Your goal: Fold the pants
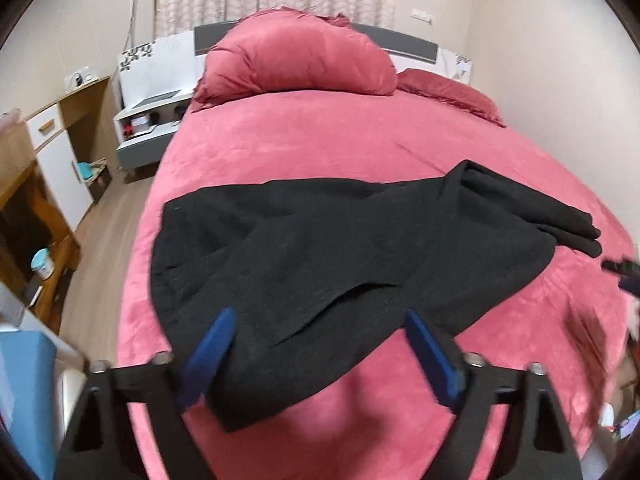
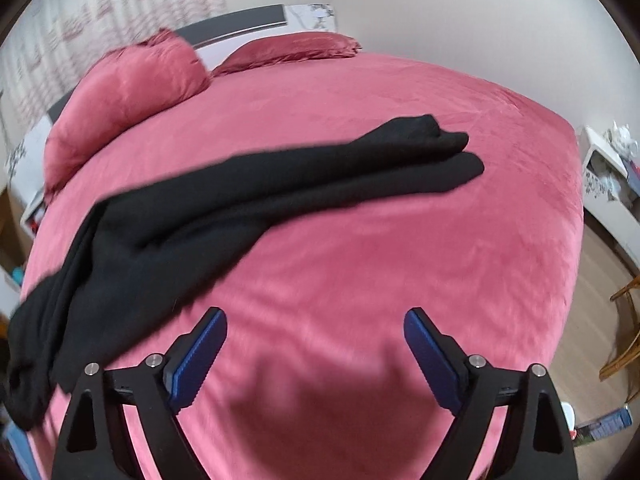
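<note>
Left hand-held gripper (image 1: 318, 330) wide, nothing pinched, hovering over the pants (image 1: 304, 256) waist end; right hand-held gripper (image 2: 316, 330) wide too, over bare bed (image 2: 400, 240). Pants lie loosely doubled across the bed, legs toward the right gripper's side. Prob. soft, light, floppy knit w/ no stiffness, so pinch waistband corner & leg cuffs (image 2: 460, 160), lift both ends together.

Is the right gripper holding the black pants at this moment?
No, in the right wrist view the right gripper stands open over bare pink bed cover, and the black pants lie apart from its fingers.
</note>
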### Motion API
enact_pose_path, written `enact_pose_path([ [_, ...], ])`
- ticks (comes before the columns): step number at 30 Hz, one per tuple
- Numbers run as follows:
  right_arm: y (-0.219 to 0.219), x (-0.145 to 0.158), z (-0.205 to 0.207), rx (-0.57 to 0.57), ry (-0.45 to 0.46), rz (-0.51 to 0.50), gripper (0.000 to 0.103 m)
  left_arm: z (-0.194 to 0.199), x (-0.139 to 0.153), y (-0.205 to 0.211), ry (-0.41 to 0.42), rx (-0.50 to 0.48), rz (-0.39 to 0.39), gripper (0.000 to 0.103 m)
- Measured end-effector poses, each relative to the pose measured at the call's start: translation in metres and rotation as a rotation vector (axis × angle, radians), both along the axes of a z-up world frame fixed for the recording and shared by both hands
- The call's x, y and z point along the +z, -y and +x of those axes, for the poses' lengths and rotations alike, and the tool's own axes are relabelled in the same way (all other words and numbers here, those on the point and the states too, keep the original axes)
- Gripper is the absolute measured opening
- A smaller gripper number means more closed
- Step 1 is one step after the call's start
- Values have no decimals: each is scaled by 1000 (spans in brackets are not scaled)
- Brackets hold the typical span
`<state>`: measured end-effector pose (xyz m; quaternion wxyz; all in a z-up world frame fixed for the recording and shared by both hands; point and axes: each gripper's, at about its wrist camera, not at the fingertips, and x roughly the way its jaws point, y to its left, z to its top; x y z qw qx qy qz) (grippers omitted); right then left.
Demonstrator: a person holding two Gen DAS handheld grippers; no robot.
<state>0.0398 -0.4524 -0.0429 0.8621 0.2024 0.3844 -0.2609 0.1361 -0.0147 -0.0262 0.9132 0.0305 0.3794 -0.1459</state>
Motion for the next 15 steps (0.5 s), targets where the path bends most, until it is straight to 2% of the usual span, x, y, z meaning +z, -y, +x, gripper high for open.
enact_pose_path([
  [2,28,4,11,-44,45,66,91,3,-6,4,-2,-24,8,71],
  [4,61,8,21,-116,97,159,91,5,-14,10,-6,-59,40,69],
  [7,99,4,34,-211,153,284,90,4,-19,18,51,-132,106,70],
  [9,123,-5,47,-279,161,372,85,9,-23,22,75,-195,136,73],
  [11,141,-15,60,-322,168,452,75,13,-28,24,81,-236,161,88],
  [14,155,-25,78,-348,173,499,71,10,-34,28,102,-301,181,100],
  [15,160,-31,84,-369,162,527,69,9,-37,31,106,-313,195,101],
])
